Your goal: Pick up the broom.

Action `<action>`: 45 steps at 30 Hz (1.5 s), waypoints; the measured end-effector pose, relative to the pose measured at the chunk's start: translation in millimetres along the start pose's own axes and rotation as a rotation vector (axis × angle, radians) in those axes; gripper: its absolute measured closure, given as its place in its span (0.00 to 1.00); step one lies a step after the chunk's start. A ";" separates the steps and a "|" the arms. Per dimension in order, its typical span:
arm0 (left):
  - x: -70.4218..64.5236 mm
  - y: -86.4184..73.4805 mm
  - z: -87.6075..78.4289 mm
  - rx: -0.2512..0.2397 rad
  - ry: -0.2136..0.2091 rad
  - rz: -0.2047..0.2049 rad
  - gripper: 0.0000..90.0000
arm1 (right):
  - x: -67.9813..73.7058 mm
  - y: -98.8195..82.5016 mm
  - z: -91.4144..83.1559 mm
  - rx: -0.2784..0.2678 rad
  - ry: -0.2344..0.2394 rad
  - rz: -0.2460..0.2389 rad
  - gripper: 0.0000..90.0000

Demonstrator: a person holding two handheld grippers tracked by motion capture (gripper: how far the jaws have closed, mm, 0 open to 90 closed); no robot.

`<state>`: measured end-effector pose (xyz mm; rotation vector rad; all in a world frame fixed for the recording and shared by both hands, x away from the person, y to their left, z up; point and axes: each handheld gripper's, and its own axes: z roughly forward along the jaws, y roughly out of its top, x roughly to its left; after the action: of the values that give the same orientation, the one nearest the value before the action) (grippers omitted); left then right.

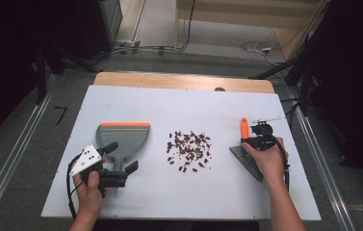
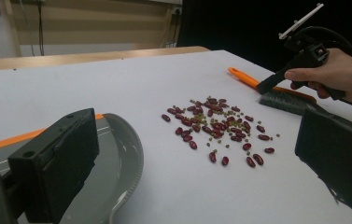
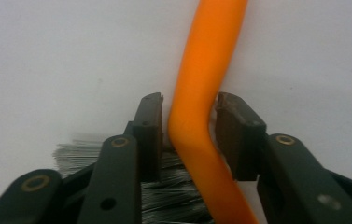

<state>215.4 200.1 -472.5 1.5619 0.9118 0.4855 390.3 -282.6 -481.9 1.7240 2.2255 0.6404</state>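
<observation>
Work in hand, as judged: loose beans are to be swept into a dustpan w/ a hand brush.

1. Right gripper [image 1: 255,136]: its 2 jaws are being closed around the brush [image 3: 200,93] at the bend of the orange handle, just above the bristles [image 3: 164,196]. In the right gripper view 1 jaw is touching the handle; a thin gap is showing at the other, so the grip is being judged as narrow and closing, not confirmed firm.

2. Brush long axis: the handle is running away from the person in the high view, orange tip [image 1: 244,126] far, bristle head near, under the right hand [image 1: 265,161]. The jaws are straddling this axis crosswise.

3. Left gripper [image 1: 121,159]: jaws are standing wide, 1 each side of the dustpan [image 1: 123,137] handle, nothing held. The pan is lying flat, orange lip on the far edge.

4. Beans [image 1: 188,145]: scattered on the white table [image 1: 121,202] approx. midway betw. pan and brush, well apart from both.

5. Key relation: the beans are lying to the left of the brush, and the pan is lying left of the beans. The right gripper is nearer the brush, the left nearer the pan. The next move is being judged as a leftward sweep once grip is secured.
</observation>
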 end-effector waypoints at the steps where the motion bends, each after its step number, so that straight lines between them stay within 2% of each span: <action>1: -0.7 0.1 0.3 -0.001 0.000 0.004 0.00 | -1.6 -0.7 0.1 -0.008 0.002 0.012 0.72; 3: -2.0 0.3 0.8 -0.001 -0.003 0.006 0.00 | -3.9 -1.8 -0.1 -0.015 0.016 0.034 0.73; 7: -2.8 0.1 1.5 0.002 -0.004 0.008 0.00 | -1.0 -2.9 -0.2 -0.022 -0.004 -0.006 0.74; 10: -1.9 0.1 0.9 0.001 -0.003 0.010 0.00 | -5.5 -4.8 -0.4 -0.038 0.030 0.011 0.74; 17: -0.8 -0.2 1.3 0.004 -0.001 0.012 0.00 | -11.1 -13.8 -0.8 -0.115 0.073 0.017 0.73; 22: 0.2 0.3 0.2 -0.001 0.001 0.010 0.00 | -8.8 -18.5 -6.0 -0.166 0.061 0.011 0.74; 25: 0.7 0.6 -0.6 -0.001 0.002 0.012 0.00 | -9.6 -21.4 -15.7 -0.221 0.069 0.015 0.75; 26: 0.8 0.7 -0.8 -0.002 0.001 0.013 0.00 | -9.6 -21.4 -15.7 -0.221 0.069 0.015 0.75; 28: 0.5 0.9 -0.9 -0.003 0.003 0.012 0.00 | -10.4 -25.6 -24.3 -0.274 0.085 0.000 0.75; 29: 0.3 1.0 -0.9 -0.002 0.003 0.014 0.00 | -10.4 -25.6 -24.3 -0.274 0.085 0.000 0.75; 31: -0.7 1.4 -0.6 -0.003 0.007 0.016 0.01 | -8.2 -32.6 -30.6 -0.324 0.072 -0.021 0.75; 32: -0.7 1.4 -0.6 -0.003 0.007 0.016 0.01 | -8.2 -32.6 -30.6 -0.324 0.072 -0.021 0.75; 35: -2.3 2.1 -0.2 -0.001 0.005 0.025 0.01 | -9.0 -43.3 -42.3 -0.448 0.113 -0.030 0.75; 37: -2.8 2.1 0.5 0.005 0.007 0.034 0.02 | -8.5 -47.6 -47.0 -0.484 0.105 -0.028 0.75; 40: -3.4 1.7 1.4 0.013 0.009 0.036 0.03 | -9.7 -53.4 -53.3 -0.551 0.141 -0.020 0.76; 45: -4.9 1.8 2.8 0.010 -0.001 0.039 0.03 | -10.6 -58.9 -61.3 -0.639 0.171 -0.005 0.76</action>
<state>215.0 194.6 -470.4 1.5920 0.8857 0.5091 315.2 -316.1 -457.8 1.3673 1.8208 1.3596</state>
